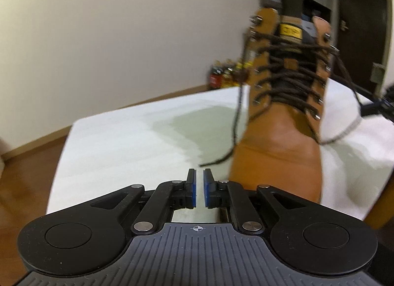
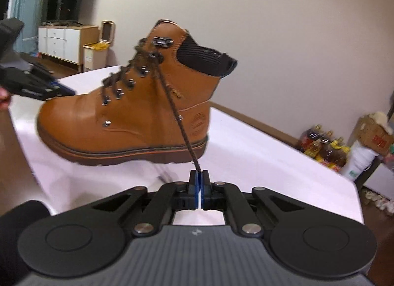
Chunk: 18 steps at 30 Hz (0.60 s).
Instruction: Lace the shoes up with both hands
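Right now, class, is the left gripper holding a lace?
No, the left gripper has nothing between its jaws; the loose lace hangs free.

The boot [image 2: 128, 113] stands on the table [image 2: 258, 153], the left gripper [image 2: 59, 90] just before its toe, the right gripper [image 2: 199, 175] beside its heel gripping the taut lace end [image 2: 177, 113], the other lace end [image 1: 236, 118] hanging loose, bottles [image 2: 322, 148] on the floor behind.

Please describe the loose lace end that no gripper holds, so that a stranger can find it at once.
On the white table stands a tan boot. The free lace end hangs down its side toward the left gripper; unlike the taut lace, nothing pinches it.
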Tool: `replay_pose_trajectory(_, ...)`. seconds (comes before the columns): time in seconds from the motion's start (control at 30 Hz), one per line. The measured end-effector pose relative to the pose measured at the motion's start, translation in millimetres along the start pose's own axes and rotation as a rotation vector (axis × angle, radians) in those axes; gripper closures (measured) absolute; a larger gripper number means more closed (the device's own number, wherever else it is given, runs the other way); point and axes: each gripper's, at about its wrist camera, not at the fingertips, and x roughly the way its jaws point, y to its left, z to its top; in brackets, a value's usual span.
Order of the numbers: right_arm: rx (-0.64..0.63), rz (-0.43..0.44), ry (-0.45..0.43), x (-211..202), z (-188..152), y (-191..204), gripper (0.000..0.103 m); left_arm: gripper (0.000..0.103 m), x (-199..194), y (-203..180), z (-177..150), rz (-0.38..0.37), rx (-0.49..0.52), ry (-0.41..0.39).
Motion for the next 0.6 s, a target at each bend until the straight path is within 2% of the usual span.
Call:
replay_pose_trajectory(0.1,0.104,0.141,0.012,-9,1,-4,0.101,0.097,0,0,1,-0.004,0.015,0.003)
replay_pose_trajectory(0.23,0.253,0.345,0.01,-20,-3,-8,0.101,0.095,-2,-2,3,0.054,0.046,-0.021)
replay_pose_trajectory(0.27,0.277,0.379,0.008,-21,-3,-9,0.101,0.094,-1,-2,3,0.049,0.051,-0.016)
replay_pose_trajectory(0.33,0.295,0.405,0.004,-24,-3,-7,0.101,0.1,1,-3,3,0.032,0.061,0.0)
replay_pose_trajectory(0.43,0.295,0.41,0.004,-24,-2,-4,0.101,0.1,-1,-4,5,0.02,0.078,0.012)
replay_pose_trajectory(0.6,0.31,0.407,-0.002,-23,-3,-4,0.101,0.103,-8,-9,1,-0.055,0.082,0.018)
